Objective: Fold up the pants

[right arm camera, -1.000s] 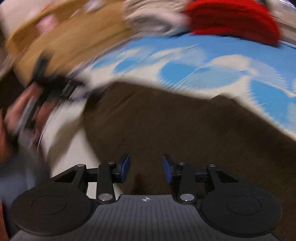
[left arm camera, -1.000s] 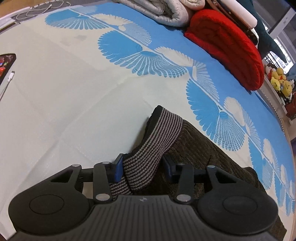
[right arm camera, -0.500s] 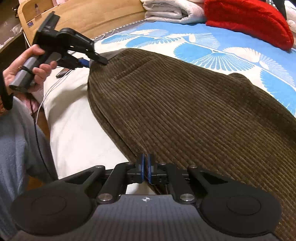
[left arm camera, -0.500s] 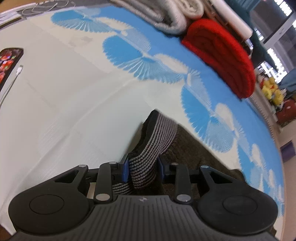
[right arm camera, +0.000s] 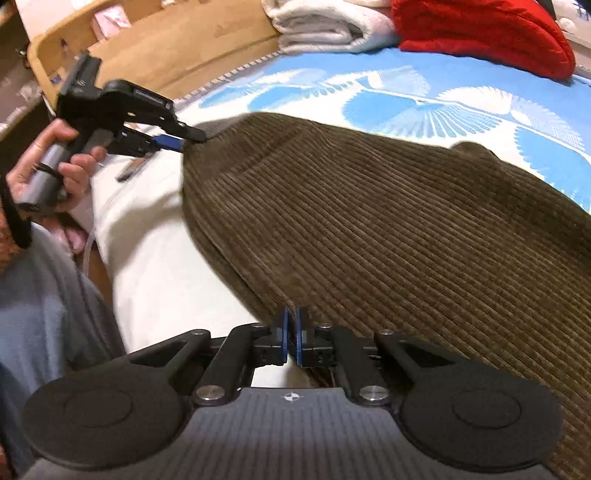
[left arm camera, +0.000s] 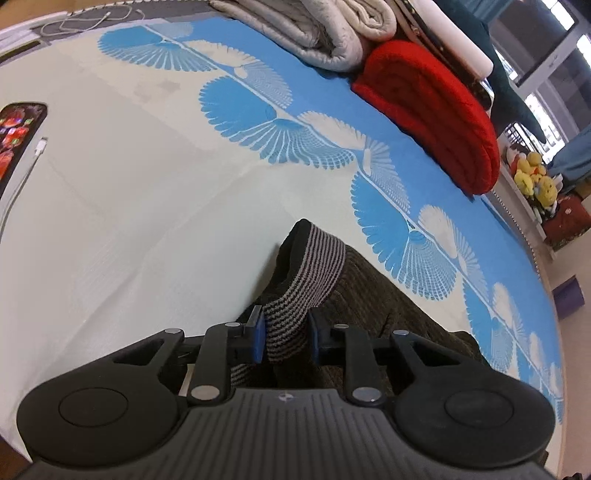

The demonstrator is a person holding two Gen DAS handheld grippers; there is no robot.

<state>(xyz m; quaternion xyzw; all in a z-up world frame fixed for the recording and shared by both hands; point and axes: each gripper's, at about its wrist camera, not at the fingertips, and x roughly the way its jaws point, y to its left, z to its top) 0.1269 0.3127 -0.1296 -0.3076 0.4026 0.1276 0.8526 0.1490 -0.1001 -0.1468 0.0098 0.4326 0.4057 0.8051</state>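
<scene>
Left view: left gripper (left arm camera: pixel 285 332) closing on striped waistband (left arm camera: pixel 310 273) of brown pants (left arm camera: pixel 388 306) on bed (left arm camera: pixel 147 206); phone (left arm camera: pixel 18 136), red blanket (left arm camera: pixel 436 110) well apart. Right view: right gripper (right arm camera: pixel 291 338) clamped shut on pants edge; grey towel (right arm camera: pixel 325 26) far behind.

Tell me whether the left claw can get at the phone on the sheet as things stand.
Probably not right away: the left claw is closing around the pants' striped waistband. The phone lies off to its left across bare sheet, so nothing blocks the path once it lets go.
</scene>
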